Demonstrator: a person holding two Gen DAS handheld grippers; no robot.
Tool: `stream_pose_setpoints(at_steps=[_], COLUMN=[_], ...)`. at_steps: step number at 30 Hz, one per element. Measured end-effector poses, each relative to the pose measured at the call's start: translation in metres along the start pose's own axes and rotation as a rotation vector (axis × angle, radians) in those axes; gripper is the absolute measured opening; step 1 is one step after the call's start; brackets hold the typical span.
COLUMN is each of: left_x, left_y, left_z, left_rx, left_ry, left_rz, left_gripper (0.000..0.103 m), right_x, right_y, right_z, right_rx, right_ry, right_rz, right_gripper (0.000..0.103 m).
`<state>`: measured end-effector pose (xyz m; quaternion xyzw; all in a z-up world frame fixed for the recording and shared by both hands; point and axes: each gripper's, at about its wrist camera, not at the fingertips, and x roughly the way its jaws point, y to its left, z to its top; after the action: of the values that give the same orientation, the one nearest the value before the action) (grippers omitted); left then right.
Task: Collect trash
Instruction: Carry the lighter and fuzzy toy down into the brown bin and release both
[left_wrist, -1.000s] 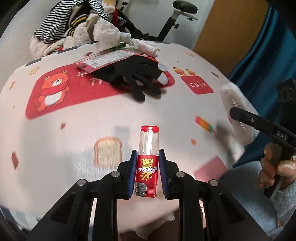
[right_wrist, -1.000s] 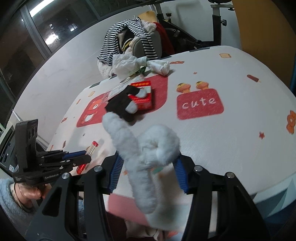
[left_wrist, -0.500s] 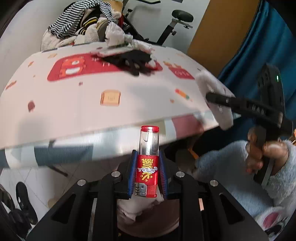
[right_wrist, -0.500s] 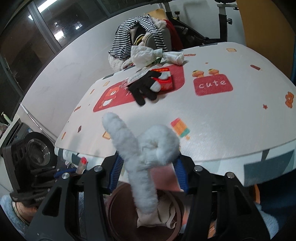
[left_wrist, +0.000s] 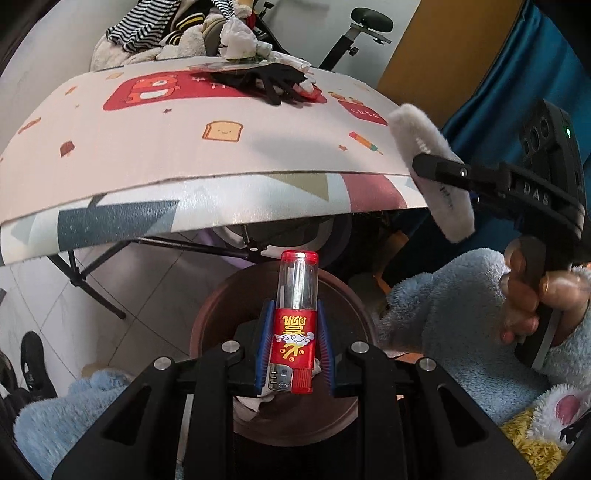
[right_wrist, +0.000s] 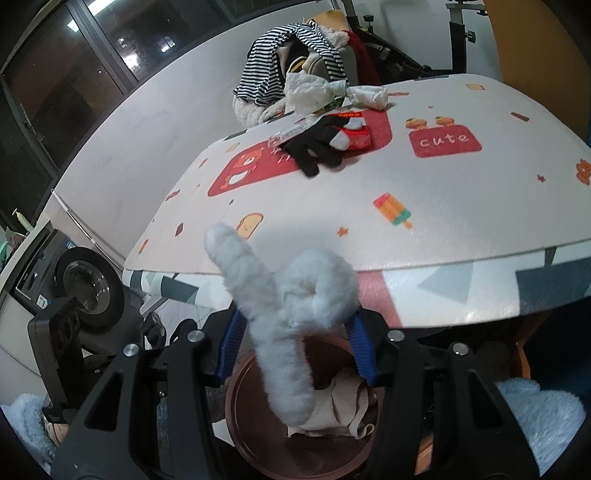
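My left gripper (left_wrist: 294, 349) is shut on a red lighter (left_wrist: 294, 334) with a clear top and holds it upright over a brown round bin (left_wrist: 214, 317) below the table edge. My right gripper (right_wrist: 297, 341) is shut on a fluffy white fabric piece (right_wrist: 288, 317), also over the bin (right_wrist: 240, 421), which holds crumpled beige paper (right_wrist: 347, 406). The right gripper and its white piece (left_wrist: 428, 162) also show at the right of the left wrist view.
The table (left_wrist: 184, 147) with a cartoon-print cloth carries a black glove (right_wrist: 314, 142), a red box (right_wrist: 356, 136), a flat packet and crumpled white wrappers (right_wrist: 314, 90) at the far side. A chair piled with clothes (right_wrist: 291, 48) and an exercise bike stand behind.
Both grippers have pulled back off the table and dropped below its front edge, still holding the lighter and the white piece. The brown bin has come into view under them.
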<state>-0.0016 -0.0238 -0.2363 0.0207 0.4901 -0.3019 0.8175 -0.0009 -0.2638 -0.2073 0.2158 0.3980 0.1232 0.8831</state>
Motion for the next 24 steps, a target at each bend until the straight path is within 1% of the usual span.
stream_pose_setpoints(at_steps=[1,2,3,4,6,7,8,9,11,15,18,20,24], left_x=[0.0,-0.001,-0.002,-0.005,-0.012,-0.018,-0.022,-0.026,-0.034,-0.046,-0.053,-0.053,-0.053], left_y=[0.001,0.002,0.002,0.003,0.005,0.008,0.01,0.012,0.016,0.019,0.023,0.028,0.032], left_z=[-0.001,-0.002,-0.002,-0.003,-0.004,-0.004,-0.005,-0.005,-0.008,-0.011,-0.012,-0.013,-0.015], left_rx=[-0.005,-0.011,-0.016,-0.024,-0.038,-0.05,-0.065,-0.076,-0.104,-0.132,-0.157,-0.177,-0.197], left_ry=[-0.002,-0.005,-0.011,-0.031,-0.067,-0.096,-0.12,-0.136,-0.179,-0.24,-0.267,-0.268,-0.264], left_rz=[-0.001,-0.003,-0.002,0.009,0.034,0.047,0.061,0.073,0.102,0.193,0.233,0.254,0.267], left_gripper=[0.025,0.032,0.042,0.046,0.057,0.06,0.068,0.074,0.078,0.09,0.091,0.091,0.091], right_x=[0.001,0.001,0.002,0.002,0.004,0.005,0.006,0.008,0.013,0.027,0.038,0.046,0.062], right_y=[0.001,0.002,0.003,0.004,0.007,0.008,0.009,0.01,0.013,0.02,0.026,0.028,0.034], right_z=[-0.003,-0.006,-0.009,-0.012,-0.016,-0.019,-0.022,-0.026,-0.034,-0.05,-0.058,-0.063,-0.072], right_rx=[-0.002,-0.003,-0.004,-0.006,-0.011,-0.01,-0.009,-0.01,-0.021,-0.047,-0.078,-0.093,-0.134], right_ry=[0.005,0.009,0.015,0.019,0.028,0.034,0.04,0.05,0.07,0.12,0.149,0.171,0.233], right_rz=[0.0,0.003,0.006,0.007,0.007,0.009,0.011,0.011,0.007,-0.003,-0.017,-0.029,-0.057], right_gripper=[0.052,0.052,0.052,0.052,0.052,0.052,0.052,0.052,0.052,0.052,0.053,0.053,0.053])
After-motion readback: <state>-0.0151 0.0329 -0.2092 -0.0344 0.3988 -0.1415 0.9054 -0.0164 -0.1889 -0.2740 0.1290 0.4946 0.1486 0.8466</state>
